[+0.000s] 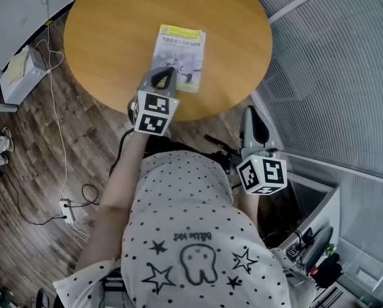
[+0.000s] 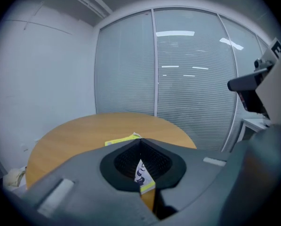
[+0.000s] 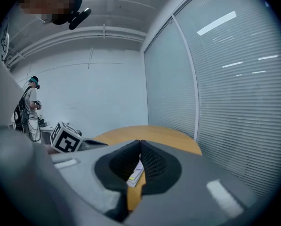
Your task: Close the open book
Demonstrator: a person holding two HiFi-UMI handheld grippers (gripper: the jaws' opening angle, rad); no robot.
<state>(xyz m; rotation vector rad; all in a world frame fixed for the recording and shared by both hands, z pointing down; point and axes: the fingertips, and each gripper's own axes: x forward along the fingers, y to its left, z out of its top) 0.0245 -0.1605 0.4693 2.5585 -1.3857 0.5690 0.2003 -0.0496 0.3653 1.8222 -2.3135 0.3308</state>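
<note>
Round, smooth wooden table [image 1: 101, 37] on a dark plank floor [image 1: 31, 146], walled by slatted blinds [image 1: 332, 63]. The flat, glossy book [image 1: 181, 50] lies closed just 5 o'clock of the tabletop's centre. The left gripper [image 1: 170, 73], at the book's 7 o'clock corner, and the right gripper [image 1: 249, 112], beyond the table's 4 o'clock edge, both have jaws pressed together, empty.

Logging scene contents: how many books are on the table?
1. The book lies closed, cover up, on the round table, just beyond the left gripper. No other shows, and none seems hidden.
</note>
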